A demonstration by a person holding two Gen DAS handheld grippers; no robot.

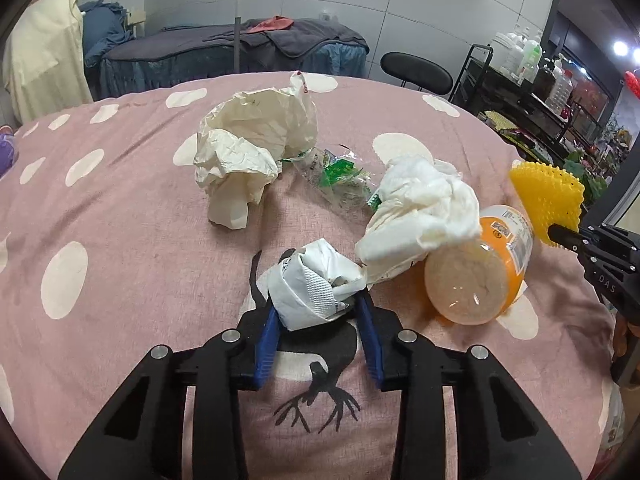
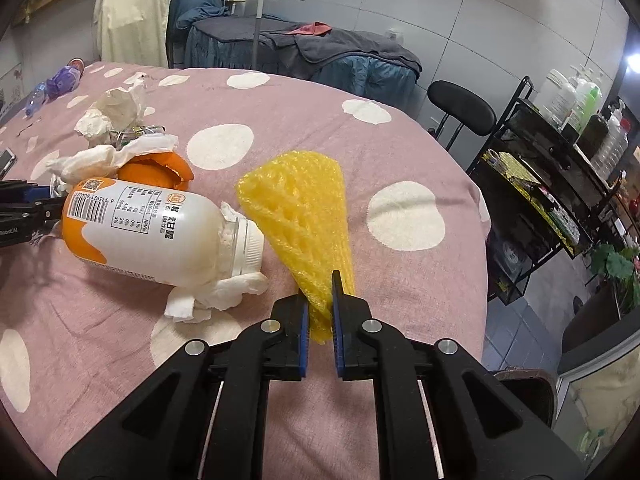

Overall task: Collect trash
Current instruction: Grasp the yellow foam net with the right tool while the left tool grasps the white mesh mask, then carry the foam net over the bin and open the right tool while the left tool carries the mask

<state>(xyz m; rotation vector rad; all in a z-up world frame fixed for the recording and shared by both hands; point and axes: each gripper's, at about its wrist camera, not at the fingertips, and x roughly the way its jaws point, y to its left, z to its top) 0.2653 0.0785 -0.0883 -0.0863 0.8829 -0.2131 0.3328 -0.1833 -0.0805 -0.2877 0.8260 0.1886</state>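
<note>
Trash pickup, grasp step, both hands loaded. My left gripper (image 1: 320, 300) is closed on a crumpled white wrapper (image 1: 316, 286), low centre of the left wrist view, the wad pinched between the blue pads just above the pink spotted cloth of the bench (image 1: 120, 208). My right gripper (image 2: 320, 308) is clamped narrow on the thin end of a yellow foam net (image 2: 300, 216), centre of the right wrist view, its wide end fanning out over the cloth.

Left on the bench: orange-and-white bottle (image 2: 160, 232) on its side, centre left of the right view, tissue (image 2: 212, 296) bunched at its cap; crumpled paper bag (image 1: 248, 152) and clear plastic wrapper (image 1: 336, 176) toward upper centre of the left view.

Next, as I judge it: lift both pieces clear and carry them to a bin. No bin identified for certain; dark container at lower right of the right view, unclear.
</note>
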